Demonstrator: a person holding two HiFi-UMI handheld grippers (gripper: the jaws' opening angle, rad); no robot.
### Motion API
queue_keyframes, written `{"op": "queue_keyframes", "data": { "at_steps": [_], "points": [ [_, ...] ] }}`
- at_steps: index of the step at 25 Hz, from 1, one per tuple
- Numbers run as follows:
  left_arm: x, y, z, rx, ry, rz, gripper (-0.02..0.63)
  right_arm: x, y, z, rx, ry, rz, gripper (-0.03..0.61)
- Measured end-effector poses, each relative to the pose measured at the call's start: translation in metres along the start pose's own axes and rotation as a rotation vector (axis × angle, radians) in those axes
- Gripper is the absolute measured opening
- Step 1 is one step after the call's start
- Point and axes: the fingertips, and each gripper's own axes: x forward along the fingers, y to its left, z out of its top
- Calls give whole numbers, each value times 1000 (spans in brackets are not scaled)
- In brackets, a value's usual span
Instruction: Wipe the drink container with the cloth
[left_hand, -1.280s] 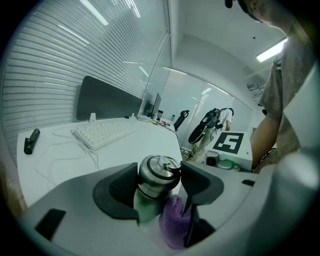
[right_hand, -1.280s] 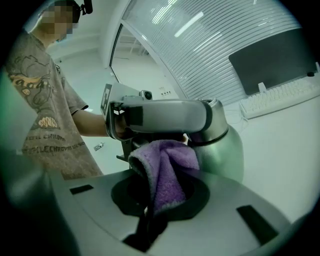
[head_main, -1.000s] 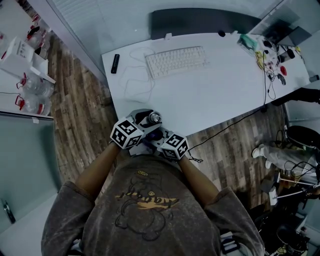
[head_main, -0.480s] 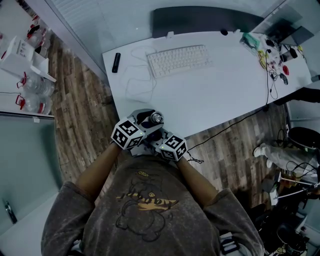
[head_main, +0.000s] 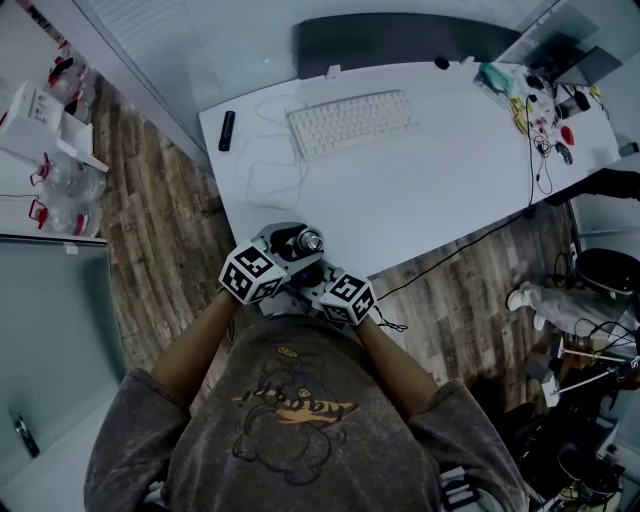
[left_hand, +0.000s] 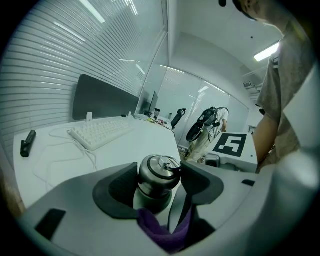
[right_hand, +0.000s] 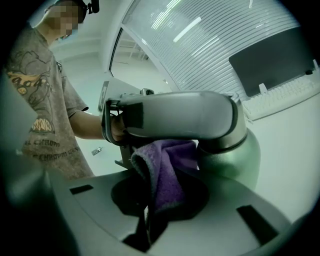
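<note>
- Gripping the drink container (left_hand: 159, 172) near its top, the left gripper (head_main: 290, 243) had its jaws spread wide, one pad on each side of the metal cap.
- The container stood upright between those jaws, at the near edge of the white table (head_main: 430, 190).
- The right gripper (right_hand: 160, 200) had its jaws nearly together, pinching a purple cloth (right_hand: 167, 167).
- The cloth lay against the container's side, just below the left gripper's jaw.
- Both grippers sat close together, directly in front of the person's chest.
</note>
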Motion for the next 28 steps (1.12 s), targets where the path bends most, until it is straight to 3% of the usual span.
{"op": "queue_keyframes", "data": {
  "at_steps": [18, 28],
  "points": [
    [4, -8, 4, 30, 5, -1, 287, -54, 22, 1, -65, 35, 5, 51],
    [-22, -10, 65, 66, -142, 56, 287, -96, 18, 40, -111, -56, -55, 51]
  ]
}}
